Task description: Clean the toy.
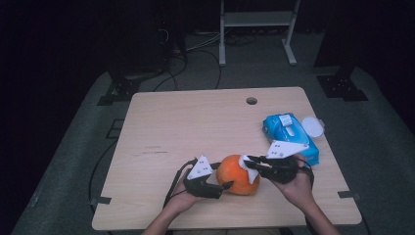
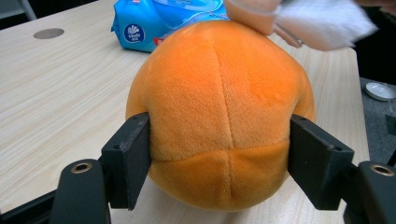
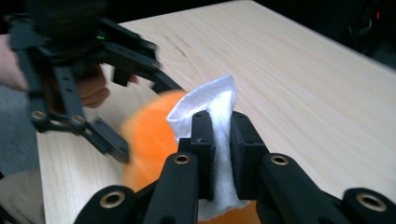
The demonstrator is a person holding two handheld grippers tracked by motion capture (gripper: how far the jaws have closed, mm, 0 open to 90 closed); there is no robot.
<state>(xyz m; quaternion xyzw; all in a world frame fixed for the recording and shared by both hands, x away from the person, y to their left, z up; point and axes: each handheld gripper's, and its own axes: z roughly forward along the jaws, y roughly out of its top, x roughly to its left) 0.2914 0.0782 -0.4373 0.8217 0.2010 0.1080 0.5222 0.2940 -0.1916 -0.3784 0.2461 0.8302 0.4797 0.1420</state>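
An orange plush ball [image 1: 237, 176] rests on the wooden table [image 1: 195, 122] near the front edge. My left gripper [image 1: 221, 180] comes at it from the left, and in the left gripper view its jaws [image 2: 219, 158] press on both sides of the plush ball [image 2: 219, 93]. My right gripper [image 1: 247, 164] reaches in from the right and is shut on a folded white wipe [image 3: 210, 100]. The wipe [image 1: 244, 161] lies against the top right of the ball. It is blurred at the top of the left gripper view [image 2: 322, 21].
A blue pack of wipes [image 1: 291, 134] lies at the right side of the table, behind my right hand. A small white round lid [image 1: 313, 126] sits by the right edge. A cable hole [image 1: 251, 101] is at the back. Bare wood stretches left and behind.
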